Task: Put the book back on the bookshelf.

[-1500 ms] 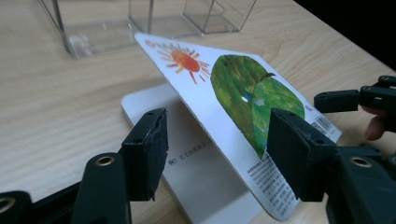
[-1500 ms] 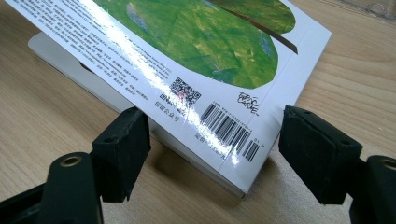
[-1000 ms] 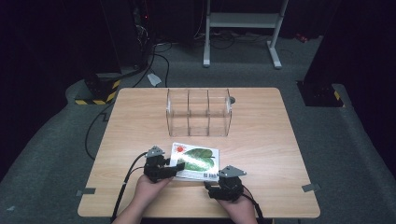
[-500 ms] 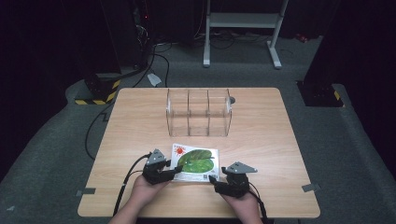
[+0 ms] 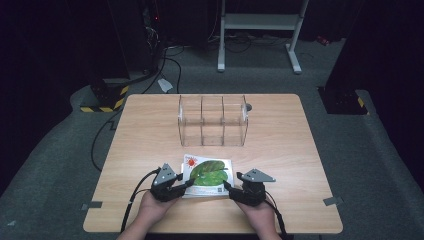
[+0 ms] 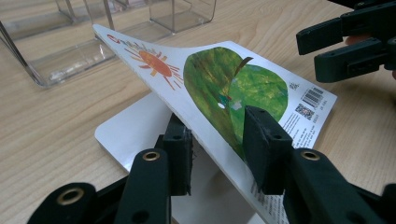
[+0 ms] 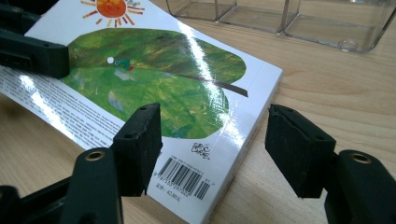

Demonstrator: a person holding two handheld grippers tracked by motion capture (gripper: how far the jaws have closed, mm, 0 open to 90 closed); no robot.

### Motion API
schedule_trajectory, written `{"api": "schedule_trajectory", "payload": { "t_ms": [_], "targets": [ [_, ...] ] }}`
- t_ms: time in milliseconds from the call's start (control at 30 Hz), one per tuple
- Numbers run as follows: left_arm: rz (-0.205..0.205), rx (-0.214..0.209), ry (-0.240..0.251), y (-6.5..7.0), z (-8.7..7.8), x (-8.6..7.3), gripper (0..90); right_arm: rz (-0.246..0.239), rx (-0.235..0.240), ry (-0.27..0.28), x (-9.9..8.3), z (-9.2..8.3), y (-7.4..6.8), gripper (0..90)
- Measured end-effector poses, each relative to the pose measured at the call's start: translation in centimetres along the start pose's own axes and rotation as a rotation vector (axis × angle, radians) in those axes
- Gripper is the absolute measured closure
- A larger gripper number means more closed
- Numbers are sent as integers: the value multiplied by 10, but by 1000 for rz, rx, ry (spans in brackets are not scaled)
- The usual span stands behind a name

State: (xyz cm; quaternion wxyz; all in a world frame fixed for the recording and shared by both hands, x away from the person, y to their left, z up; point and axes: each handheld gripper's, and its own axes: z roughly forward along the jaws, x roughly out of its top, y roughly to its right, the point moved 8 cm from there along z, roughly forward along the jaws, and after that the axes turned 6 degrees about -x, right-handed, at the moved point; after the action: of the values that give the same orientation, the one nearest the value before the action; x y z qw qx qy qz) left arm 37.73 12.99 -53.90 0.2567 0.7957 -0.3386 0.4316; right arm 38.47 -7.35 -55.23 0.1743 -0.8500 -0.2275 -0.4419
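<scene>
Left hand-held gripper (image 6: 217,149) closing round lifted book cover (image 6: 224,84); right (image 7: 215,149) released; clear organizer (image 5: 212,120) beyond.

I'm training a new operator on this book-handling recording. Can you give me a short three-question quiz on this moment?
1. True or false: the left gripper has the lifted cover of the book between its jaws.
2. What stands on the table beyond the book: A a clear box with three compartments, B a metal bowl, C a stack of plates?
3. Is the right gripper closed on the book's corner, or open around it?

Key:
1. True; the cover is raised off the pages.
2. A.
3. Open around it; both pads stand clear of the corner with the barcode.
</scene>
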Motion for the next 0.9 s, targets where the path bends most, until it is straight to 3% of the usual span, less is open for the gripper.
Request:
{"api": "schedule_trajectory", "payload": {
  "t_ms": [100,167,267,400,567,900],
  "targets": [
    [21,2,7,1,-1,1,638,6,3,-7,-2,-1,2,324],
    [41,6,10,3,-2,2,641,43,18,-49,-4,2,3,287],
    [77,-1,39,7,-5,5,652,88,45,-70,-5,6,4,283],
    [135,3,57,13,-8,7,667,93,54,-79,-5,9,3,268],
    [151,0,73,14,-10,8,671,119,58,-89,-5,12,5,250],
    [164,6,87,17,-12,8,674,178,121,-131,-2,23,3,208]
  ]
}}
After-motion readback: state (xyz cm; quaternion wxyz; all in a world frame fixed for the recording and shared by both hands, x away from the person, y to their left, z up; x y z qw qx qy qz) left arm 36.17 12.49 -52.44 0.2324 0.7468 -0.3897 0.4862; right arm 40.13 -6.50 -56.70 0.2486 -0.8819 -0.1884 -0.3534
